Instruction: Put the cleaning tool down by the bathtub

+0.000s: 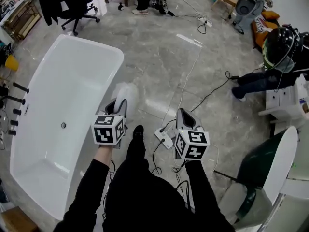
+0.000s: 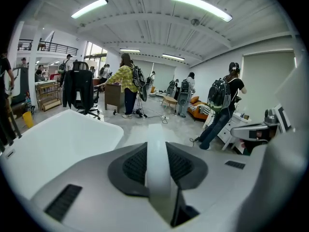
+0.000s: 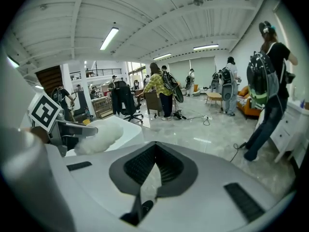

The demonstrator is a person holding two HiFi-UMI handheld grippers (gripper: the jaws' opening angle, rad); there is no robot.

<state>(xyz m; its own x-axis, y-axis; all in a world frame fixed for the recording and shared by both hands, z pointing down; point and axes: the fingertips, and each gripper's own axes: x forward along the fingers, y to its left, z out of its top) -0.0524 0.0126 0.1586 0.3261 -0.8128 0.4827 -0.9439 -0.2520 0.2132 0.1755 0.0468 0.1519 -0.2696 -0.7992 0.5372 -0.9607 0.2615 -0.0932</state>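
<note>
At the far left of the head view the white bathtub (image 1: 91, 47) runs along the grey stone floor (image 1: 159, 62), with its near rim at 9 o'clock of your left gripper (image 1: 117, 106). That gripper's jaws are clamped on the flat white handle (image 2: 158, 163) of the duster (image 1: 126, 93), which is the cleaning tool. Its fluffy white head sticks out past the fingertips toward 12 o'clock, just beside the tub's rim and, as far as the head view shows, on the floor side rather than over the basin. Expect it to be very light. The head is soft pile that will squash and give no support, while the handle looks like stiff, smooth plastic that could swivel between the pads if your grip slackens. A hold on the handle behind the head is the right one, and the pile itself is a poor place to pinch. To set it down, I judge you should lower it until head and handle rest on the floor by the tub before letting go, since so light a thing may bounce or roll. At 4 o'clock of the left gripper a white power strip (image 1: 164, 137) and its cables lie on the floor, so steer clear of them. Further right, your right gripper (image 1: 186, 115) has its jaws drawn together with nothing between them.
</note>
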